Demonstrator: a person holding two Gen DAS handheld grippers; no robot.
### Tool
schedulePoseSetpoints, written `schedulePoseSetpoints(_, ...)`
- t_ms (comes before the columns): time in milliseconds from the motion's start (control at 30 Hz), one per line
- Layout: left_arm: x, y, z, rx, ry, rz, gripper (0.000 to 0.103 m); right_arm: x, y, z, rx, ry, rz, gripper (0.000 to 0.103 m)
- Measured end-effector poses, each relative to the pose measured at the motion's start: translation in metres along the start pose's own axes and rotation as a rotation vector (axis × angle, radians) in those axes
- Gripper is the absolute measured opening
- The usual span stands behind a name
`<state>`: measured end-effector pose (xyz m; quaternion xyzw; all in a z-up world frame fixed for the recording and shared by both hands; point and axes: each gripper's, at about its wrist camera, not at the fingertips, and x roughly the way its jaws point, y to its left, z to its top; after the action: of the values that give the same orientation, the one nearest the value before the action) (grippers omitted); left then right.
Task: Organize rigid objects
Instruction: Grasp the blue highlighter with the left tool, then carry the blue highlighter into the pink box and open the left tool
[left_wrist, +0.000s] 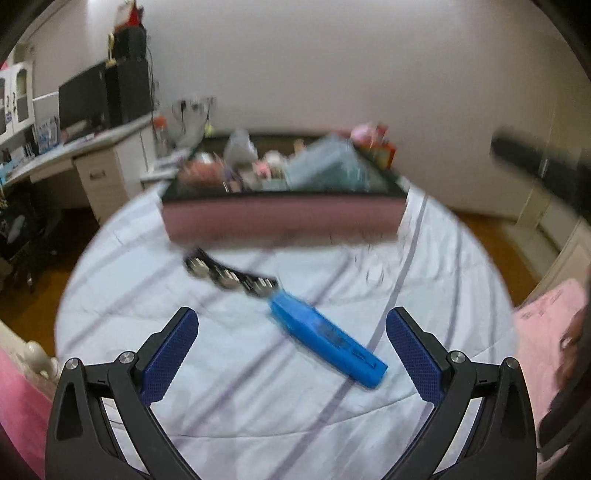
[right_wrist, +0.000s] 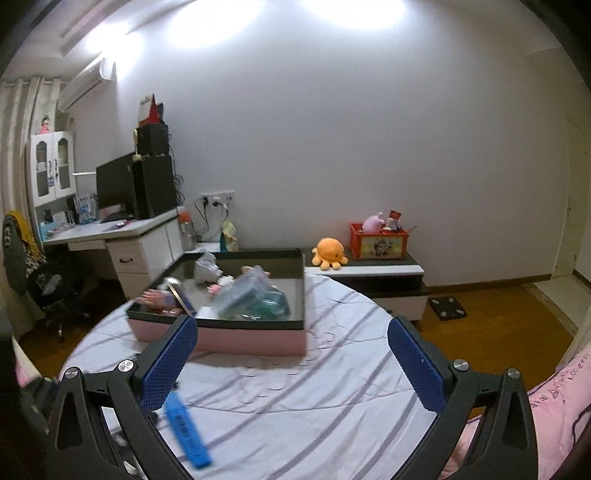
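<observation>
- My work surface is a bed covered by a pale blue striped sheet (left_wrist: 229, 398), which falls away to wooden floor (right_wrist: 498, 306) on the left and far right; a pink blanket (right_wrist: 546, 398) borders it on my right
- Between my grippers and the pink box (left_wrist: 280, 218) lies a broad stretch of bare sheet, broken only by one object
- My left gripper (left_wrist: 291, 347) has its blue-padded fingers spread wide, holding and touching nothing
- My right gripper (right_wrist: 291, 354) is likewise spread wide and holds nothing, hovering above the sheet with the box beyond it
- The task's thing, a blue-handled tool (left_wrist: 325, 332) with a black strip of round metal pieces at its far end, lies diagonally on the sheet, ahead of and between my left fingers, apart from both pads; motion blur hides what it is exactly
- In the right wrist view its blue handle (right_wrist: 186, 428) shows just beside my left-hand pad (right_wrist: 168, 365), low on the sheet
- The pink box, dark-rimmed and open-topped, holds a clear plastic bag (right_wrist: 251, 291), a doll (right_wrist: 162, 297) and other small toys jumbled together
- Past the bed, a low cabinet (right_wrist: 384, 280) carries an orange plush octopus (right_wrist: 329, 252) and a red box (right_wrist: 378, 242) with toys in it
</observation>
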<state>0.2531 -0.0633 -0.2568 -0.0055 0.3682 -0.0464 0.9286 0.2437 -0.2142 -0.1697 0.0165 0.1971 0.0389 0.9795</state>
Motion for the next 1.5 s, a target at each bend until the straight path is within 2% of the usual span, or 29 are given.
schedulePoseSetpoints(100,0.027,-0.015,-0.005,0.017,0.088,0.022,0.103,0.019,-0.011,0.005,-0.023,0.033,-0.011,0.103)
schedulePoseSetpoints(267,0.050,-0.013,-0.005,0.002,0.145,0.080,0.102,0.053,-0.025,0.013,-0.058,0.073,-0.028,0.103)
schedulePoseSetpoints(333,0.055,-0.006,-0.006,-0.024,0.165,0.067,0.099,0.065,-0.028,0.014,-0.068,0.092,-0.025,0.103)
schedulePoseSetpoints(367,0.053,-0.003,-0.006,-0.022,0.156,0.060,0.093,0.071,-0.029,0.014,-0.068,0.100,-0.022,0.103)
schedulePoseSetpoints(400,0.050,-0.001,-0.007,0.004,0.144,0.070,0.081,0.075,-0.029,0.014,-0.067,0.107,-0.023,0.103)
schedulePoseSetpoints(433,0.048,0.000,-0.008,0.021,0.140,0.076,0.076,0.081,-0.030,0.014,-0.065,0.117,-0.017,0.103)
schedulePoseSetpoints(600,0.035,0.023,-0.012,0.081,0.141,0.073,0.028,0.109,-0.030,0.017,-0.067,0.145,-0.021,0.103)
schedulePoseSetpoints(700,0.029,0.036,-0.011,0.089,0.140,0.061,0.027,0.122,-0.032,0.018,-0.061,0.168,-0.027,0.103)
schedulePoseSetpoints(800,0.031,0.054,-0.009,0.085,0.140,0.126,0.027,0.137,-0.030,0.019,-0.059,0.201,-0.027,0.103)
schedulePoseSetpoints(967,0.032,0.086,0.000,0.027,0.122,0.138,0.026,0.158,-0.028,0.018,-0.047,0.268,-0.009,0.103)
schedulePoseSetpoints(1100,0.029,0.098,0.006,-0.009,0.100,0.073,0.026,0.177,-0.029,0.015,-0.030,0.329,0.001,0.103)
schedulePoseSetpoints(1167,0.026,0.100,0.009,-0.014,0.082,0.057,0.026,0.183,-0.030,0.014,-0.022,0.352,0.003,0.099)
schedulePoseSetpoints(1200,0.024,0.101,0.012,-0.016,0.072,0.054,0.026,0.186,-0.030,0.013,-0.019,0.362,0.004,0.091)
schedulePoseSetpoints(1267,0.021,0.102,0.018,-0.016,0.055,0.052,0.026,0.192,-0.031,0.013,-0.022,0.378,-0.007,0.071)
schedulePoseSetpoints(1300,0.022,0.103,0.021,-0.015,0.051,0.053,0.026,0.194,-0.031,0.013,-0.022,0.389,-0.007,0.057)
schedulePoseSetpoints(1467,0.024,0.110,0.034,-0.018,0.032,0.054,0.026,0.211,-0.027,0.009,-0.030,0.457,0.011,0.040)
schedulePoseSetpoints(1500,0.024,0.111,0.034,-0.020,0.032,0.051,0.026,0.213,-0.025,0.008,-0.033,0.463,0.023,0.029)
